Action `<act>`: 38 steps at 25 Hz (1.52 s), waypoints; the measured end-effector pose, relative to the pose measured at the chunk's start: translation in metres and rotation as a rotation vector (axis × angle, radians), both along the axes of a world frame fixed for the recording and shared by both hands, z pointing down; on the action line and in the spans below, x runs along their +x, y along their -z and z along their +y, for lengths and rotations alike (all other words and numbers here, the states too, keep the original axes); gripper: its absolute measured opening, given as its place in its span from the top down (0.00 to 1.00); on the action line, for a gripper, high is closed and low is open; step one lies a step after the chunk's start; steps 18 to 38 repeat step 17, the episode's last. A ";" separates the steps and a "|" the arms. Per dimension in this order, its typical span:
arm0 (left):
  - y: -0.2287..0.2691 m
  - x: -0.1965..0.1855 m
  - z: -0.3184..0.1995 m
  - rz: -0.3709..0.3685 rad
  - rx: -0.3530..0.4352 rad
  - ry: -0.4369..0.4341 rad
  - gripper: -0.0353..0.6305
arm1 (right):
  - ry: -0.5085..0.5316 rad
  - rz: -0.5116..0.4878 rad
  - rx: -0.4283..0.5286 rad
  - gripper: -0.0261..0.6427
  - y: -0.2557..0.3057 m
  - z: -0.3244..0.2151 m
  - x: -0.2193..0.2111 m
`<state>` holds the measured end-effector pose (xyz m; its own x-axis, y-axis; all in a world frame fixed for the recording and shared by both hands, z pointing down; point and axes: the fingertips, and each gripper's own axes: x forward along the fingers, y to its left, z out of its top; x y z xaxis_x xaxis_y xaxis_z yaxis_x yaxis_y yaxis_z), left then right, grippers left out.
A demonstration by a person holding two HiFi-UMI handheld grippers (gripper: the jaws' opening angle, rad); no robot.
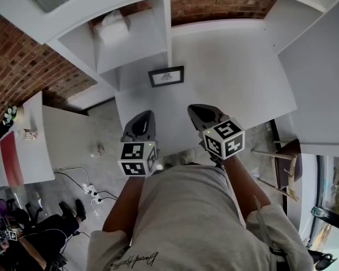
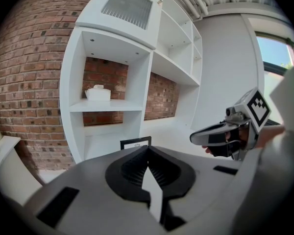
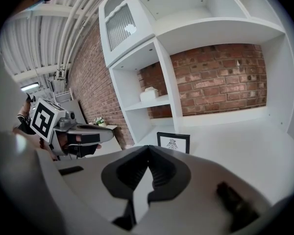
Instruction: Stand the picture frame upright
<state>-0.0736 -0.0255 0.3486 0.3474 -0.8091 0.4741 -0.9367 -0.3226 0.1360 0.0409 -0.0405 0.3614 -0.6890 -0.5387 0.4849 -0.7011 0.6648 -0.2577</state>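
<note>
Pointing side by side over the near edge of the white bench [image 1: 231, 66], the left tool [image 1: 142, 120] and the right tool [image 1: 202, 114] are both clenched, nothing between their jaws. Ahead of both tips and apart from them, the picture frame [image 1: 166, 76] stands upright on the bench, just before the white shelf unit [image 1: 133, 49].

1 picture frame [image 1: 166, 76] on the surface [image 1: 231, 78]. 2 grippers: left gripper [image 1: 150, 114] and right gripper [image 1: 192, 108], 1 marker cube each. 1 white box [image 1: 112, 28] on 1 shelf [image 1: 131, 48]. 1 potted plant [image 1: 11, 114]. 1 wooden chair [image 1: 286, 171].
</note>
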 end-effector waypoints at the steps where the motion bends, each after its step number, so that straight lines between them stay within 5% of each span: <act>1: 0.000 0.000 0.000 0.000 0.000 -0.001 0.92 | 0.000 0.002 0.000 0.92 0.000 0.000 0.001; 38: -0.001 -0.002 0.010 0.000 -0.004 -0.013 0.92 | 0.008 0.012 -0.006 0.92 -0.005 0.010 -0.006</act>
